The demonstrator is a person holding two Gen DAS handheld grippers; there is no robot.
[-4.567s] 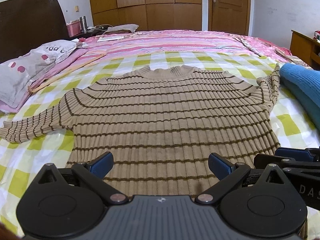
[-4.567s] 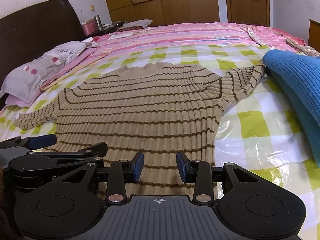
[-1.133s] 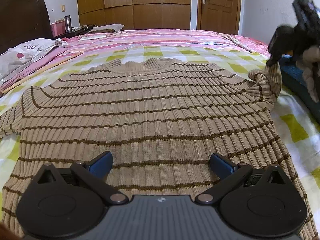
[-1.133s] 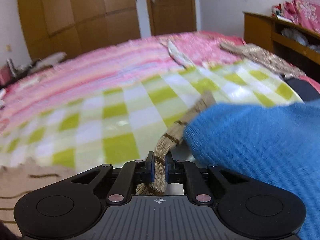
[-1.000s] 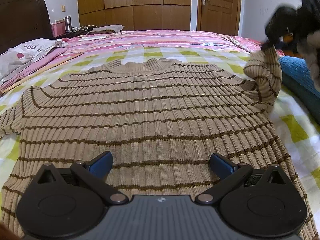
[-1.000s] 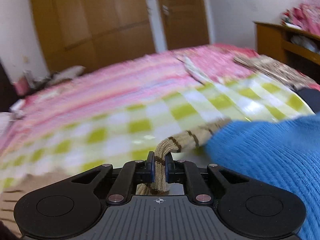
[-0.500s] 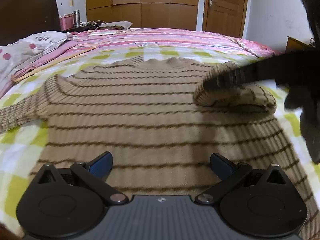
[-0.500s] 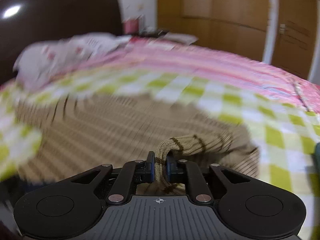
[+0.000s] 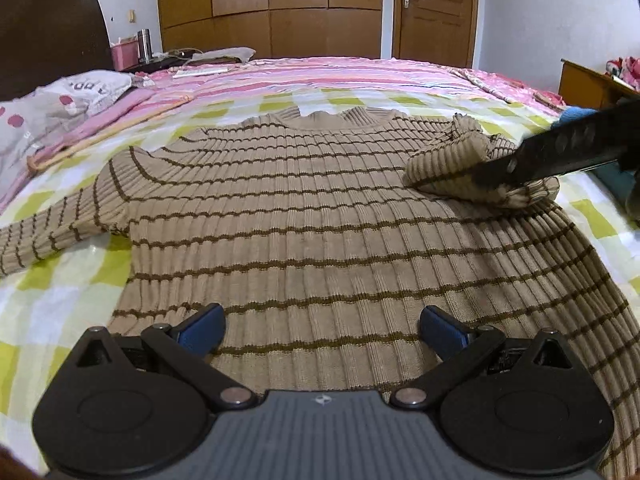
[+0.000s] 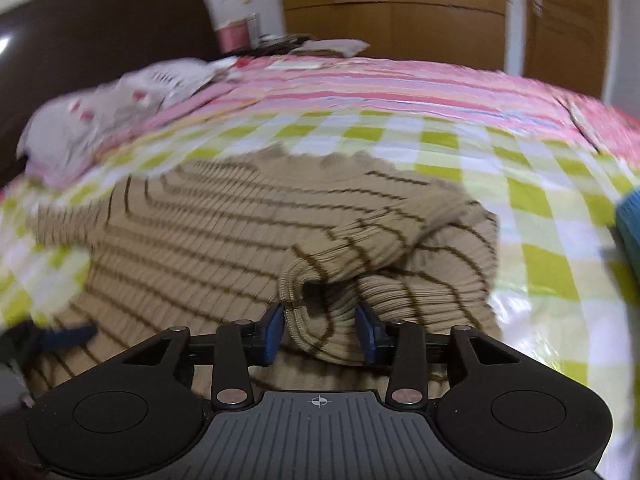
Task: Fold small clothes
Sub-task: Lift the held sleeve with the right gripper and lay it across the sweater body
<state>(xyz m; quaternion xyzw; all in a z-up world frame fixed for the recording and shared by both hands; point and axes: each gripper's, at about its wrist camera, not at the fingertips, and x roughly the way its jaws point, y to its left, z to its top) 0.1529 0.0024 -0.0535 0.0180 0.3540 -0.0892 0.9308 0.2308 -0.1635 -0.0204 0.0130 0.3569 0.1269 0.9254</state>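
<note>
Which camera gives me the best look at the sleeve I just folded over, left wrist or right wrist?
Right wrist. The folded sleeve lies right ahead, its cuff between the open right gripper's fingers, though the picture is blurred. The left wrist view is sharper but shows the sleeve far off, partly hidden by the right gripper crossing it.

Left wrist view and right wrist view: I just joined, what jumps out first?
A tan striped sweater lies spread flat on the green checked bedsheet, filling most of the left wrist view. Its right sleeve is folded in over the chest, its cuff lying between the open fingers of the right gripper. The left gripper is open above the hem.
</note>
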